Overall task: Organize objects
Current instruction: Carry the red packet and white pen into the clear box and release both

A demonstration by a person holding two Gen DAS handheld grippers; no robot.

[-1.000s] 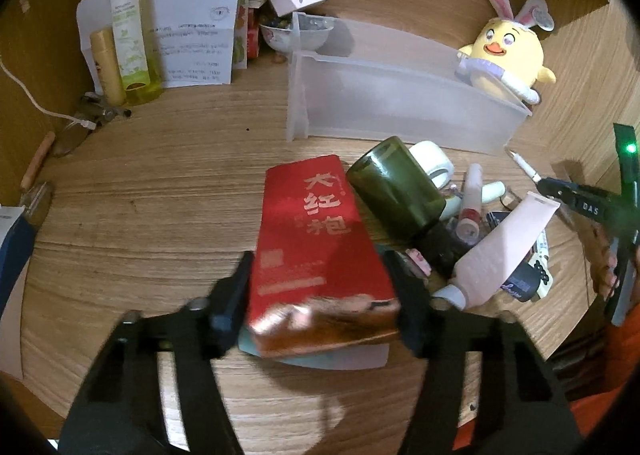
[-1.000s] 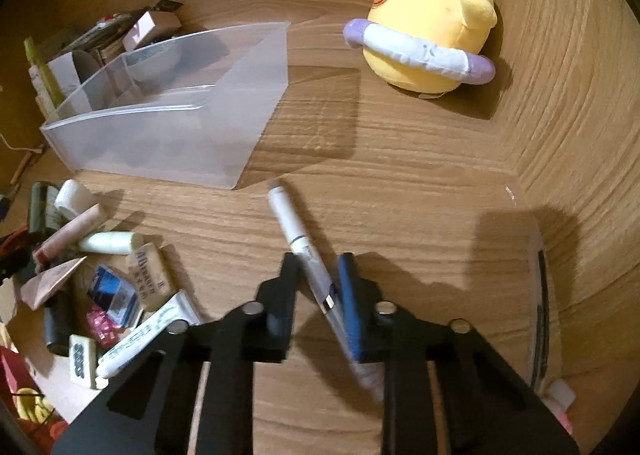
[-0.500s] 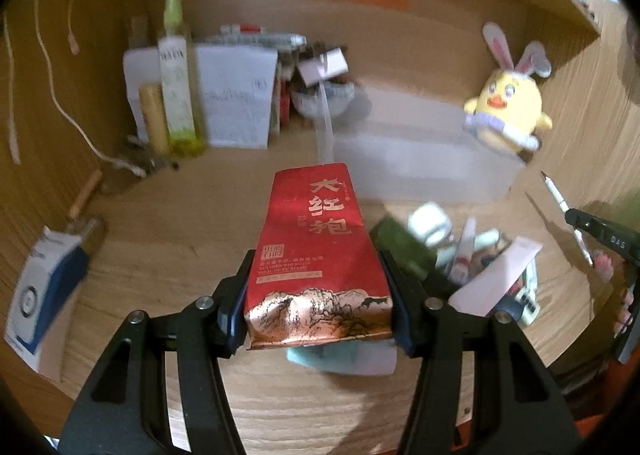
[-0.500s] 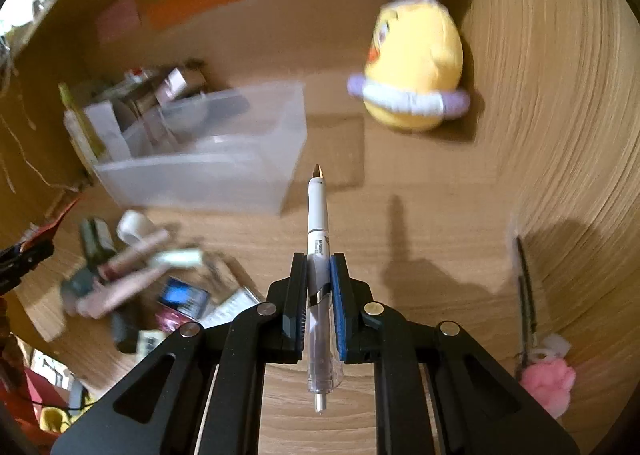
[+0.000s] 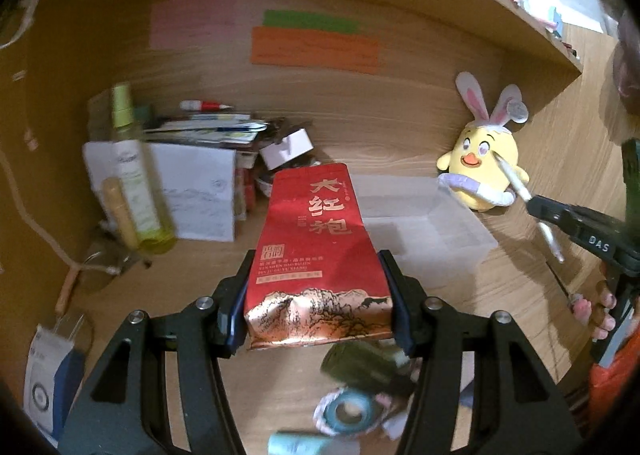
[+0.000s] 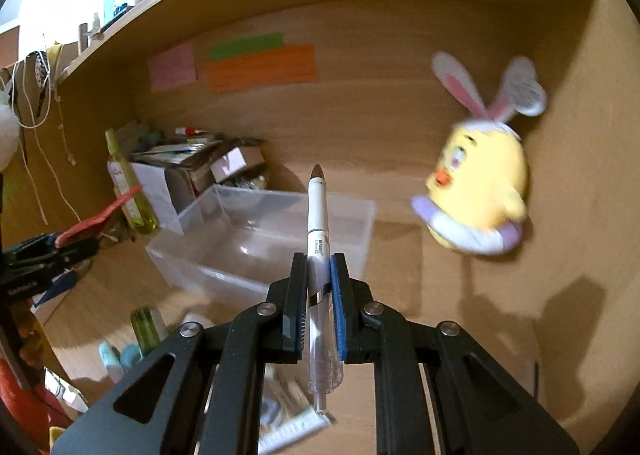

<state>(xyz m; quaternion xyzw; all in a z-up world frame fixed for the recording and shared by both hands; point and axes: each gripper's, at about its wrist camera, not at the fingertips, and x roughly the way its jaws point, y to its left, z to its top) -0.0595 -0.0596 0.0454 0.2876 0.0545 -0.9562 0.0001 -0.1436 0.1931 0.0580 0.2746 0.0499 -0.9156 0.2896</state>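
Left wrist view: the left gripper (image 5: 318,295) has its fingers clamped on the lower sides of a red pouch (image 5: 316,247). The pouch bears gold characters and a mountain print near its crumpled bottom edge. It stands upright between the fingers, clear of the surface (image 5: 400,135), in front of a clear bin (image 5: 424,215). Below the pouch lie a dark green bottle (image 5: 364,365) and a tape roll (image 5: 348,409), both blurred. At right, the right gripper (image 5: 534,205) holds a pen (image 5: 532,207) aslant before a yellow plush (image 5: 484,171); a hand (image 5: 596,311) grips its handle.

Right wrist view: the right gripper (image 6: 319,275) has its fingers together on a white pen (image 6: 319,251) with a clear rear barrel. The pen points forward and up, tip toward the back wall, above the clear bin (image 6: 260,239). The plush (image 6: 480,191) stands at right, blurred. At left edge, the left gripper (image 6: 60,245) carries the red pouch (image 6: 100,215), seen edge-on.
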